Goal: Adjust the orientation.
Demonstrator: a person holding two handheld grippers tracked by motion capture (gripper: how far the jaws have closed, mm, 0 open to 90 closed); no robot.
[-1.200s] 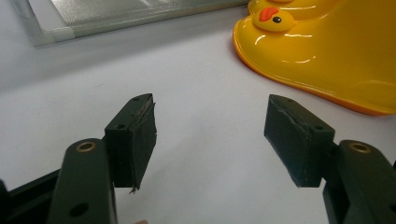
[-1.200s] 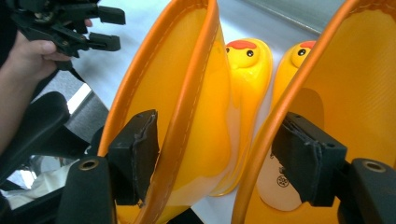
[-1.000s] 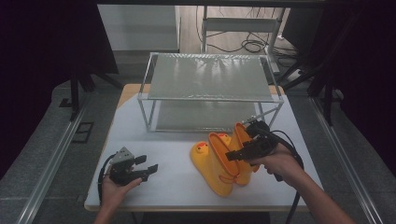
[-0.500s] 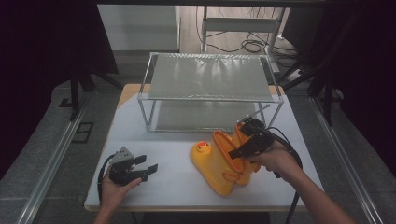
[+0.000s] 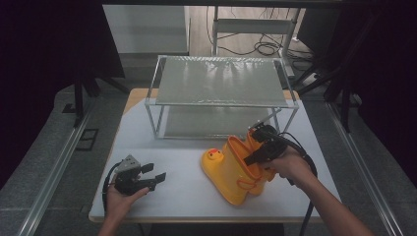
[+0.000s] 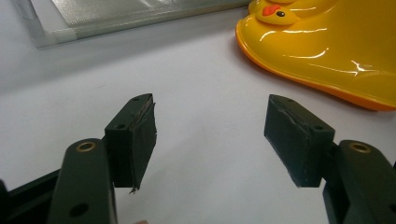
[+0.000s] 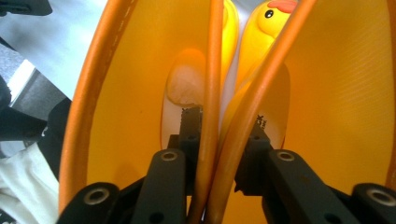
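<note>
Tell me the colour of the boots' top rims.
Orange, on yellow boots; the right gripper view shows the rims best.

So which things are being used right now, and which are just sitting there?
Being used:
- yellow duck boots, both tops pinched together
- right gripper, one jaw inside each boot

Just sitting there:
- left gripper, open and holding nothing
- metal shelf rack at the back
- white table

It looked like a lab recording bay: dark curtains (image 5: pixel 44 49) enclosed a white worktop (image 5: pixel 187 191), with floor cables (image 5: pixel 260 46) and aluminium rails (image 5: pixel 54 167).
</note>
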